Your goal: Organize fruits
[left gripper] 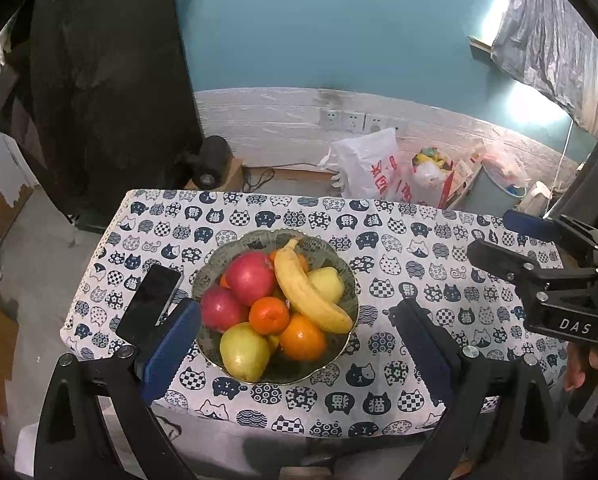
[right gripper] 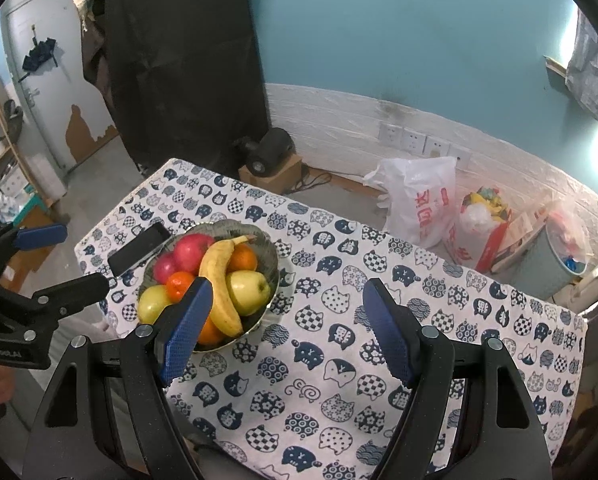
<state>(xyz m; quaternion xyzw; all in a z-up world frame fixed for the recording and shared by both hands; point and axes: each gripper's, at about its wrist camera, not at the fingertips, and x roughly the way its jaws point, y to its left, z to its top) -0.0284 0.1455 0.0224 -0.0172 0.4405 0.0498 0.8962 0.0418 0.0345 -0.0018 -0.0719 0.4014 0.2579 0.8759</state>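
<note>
A scalloped bowl (left gripper: 275,236) (right gripper: 273,256) stands on the cat-print tablecloth (left gripper: 399,264) (right gripper: 339,320). Piled in it are a banana (left gripper: 307,292) (right gripper: 219,280), two red apples (left gripper: 251,276), oranges (left gripper: 303,338) and yellow-green fruits (left gripper: 243,352) (right gripper: 247,292). My left gripper (left gripper: 297,308) (right gripper: 71,260) hovers open in front of the bowl, touching nothing. My right gripper (right gripper: 287,288) (left gripper: 495,236) is open and empty over bare cloth to the right of the bowl.
A black phone (left gripper: 149,304) (right gripper: 139,250) lies beside the bowl on its left. Behind the table, on the floor, are plastic bags (left gripper: 367,164) (right gripper: 419,196), a bin (right gripper: 555,256) and a black speaker on a box (left gripper: 213,164). A hand (left gripper: 579,368) grips the right tool.
</note>
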